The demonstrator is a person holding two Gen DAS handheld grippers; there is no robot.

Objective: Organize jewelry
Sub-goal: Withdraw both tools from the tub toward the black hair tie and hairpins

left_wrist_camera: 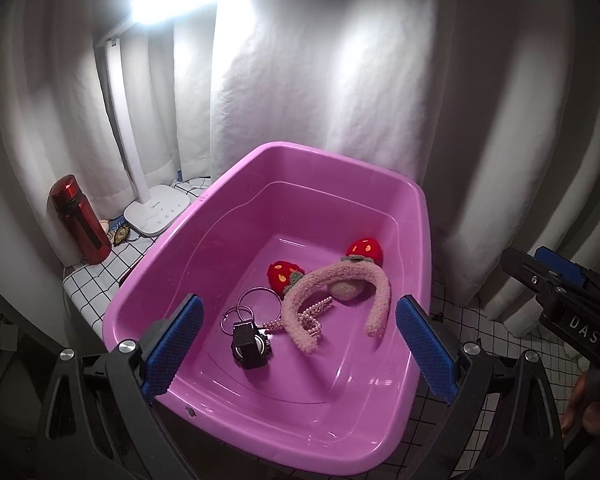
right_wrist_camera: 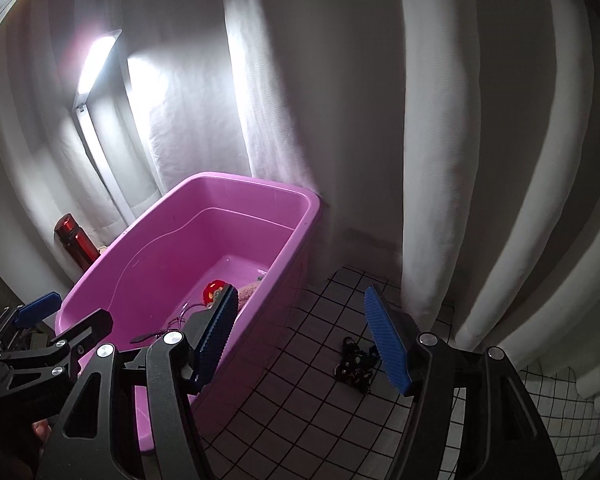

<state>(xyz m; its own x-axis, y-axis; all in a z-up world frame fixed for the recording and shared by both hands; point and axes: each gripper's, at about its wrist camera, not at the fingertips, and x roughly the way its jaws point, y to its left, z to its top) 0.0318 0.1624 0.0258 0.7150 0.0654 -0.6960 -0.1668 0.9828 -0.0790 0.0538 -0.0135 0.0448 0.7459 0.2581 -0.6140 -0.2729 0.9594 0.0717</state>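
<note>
Both pairs of our jaws stand wide and hold nothing. Our left gripper (left_wrist_camera: 300, 344) hovers above the near rim of the pink tub (left_wrist_camera: 416, 200), its blue pads (left_wrist_camera: 426, 350) framing what already lies inside; our right gripper (right_wrist_camera: 304, 336) hangs over the checked tablecloth (right_wrist_camera: 300, 392) just right of the tub, pads spread to either side of a small dark tangle.

Inside the tub, on its floor, we see a fuzzy pink headband (left_wrist_camera: 340, 300) with two red strawberry ornaments (left_wrist_camera: 365, 249), a strand of pearl-like beads (left_wrist_camera: 312, 312) partly under the headband, a cluster of silver rings (left_wrist_camera: 256, 304) and a black watch (left_wrist_camera: 251, 345) nearest the left gripper. These pieces overlap and touch one another in a loose heap toward the near half of the floor.

Outside the tub, the dark beaded piece (right_wrist_camera: 354, 364) lies on the cloth close to the right gripper's right pad; what exactly it is we cannot tell. It is the only piece we can see still out.

We judge the gathering mostly done, with this last piece left to lift and drop in.

A red bottle (left_wrist_camera: 80, 220) and a white desk lamp (left_wrist_camera: 156, 208) stand behind the tub against the white curtain (left_wrist_camera: 340, 80).
</note>
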